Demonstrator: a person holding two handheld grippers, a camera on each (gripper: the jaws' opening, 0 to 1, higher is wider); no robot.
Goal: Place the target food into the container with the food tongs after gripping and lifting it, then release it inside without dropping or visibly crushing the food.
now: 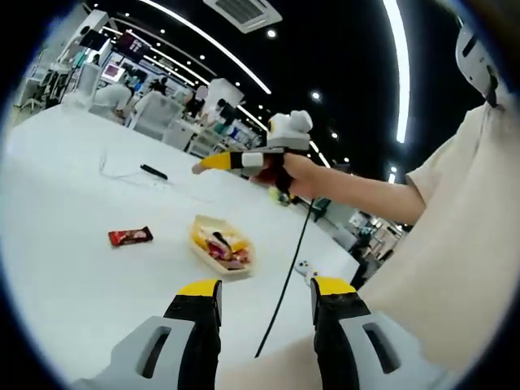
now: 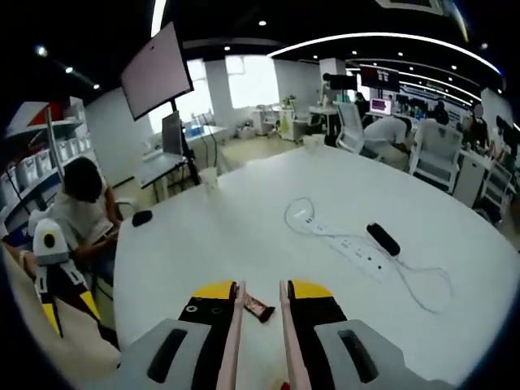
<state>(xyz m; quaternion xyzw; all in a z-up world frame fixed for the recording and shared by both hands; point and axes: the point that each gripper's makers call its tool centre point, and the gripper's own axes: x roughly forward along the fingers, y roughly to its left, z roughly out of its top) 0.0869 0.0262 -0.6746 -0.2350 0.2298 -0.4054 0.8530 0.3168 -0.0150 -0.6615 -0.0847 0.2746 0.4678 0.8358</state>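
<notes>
Reaching for the food is the step in hand, judging by how things lie. In the left gripper view, the red-wrapped snack bar lies at centre left on the white worktop, just beside the container of snacks at centre. The left gripper stands wide and empty at the bottom; the right gripper hovers at upper centre. In the right gripper view its jaws stand narrow, framing the bar. Better to descend squarely and close gently.
</notes>
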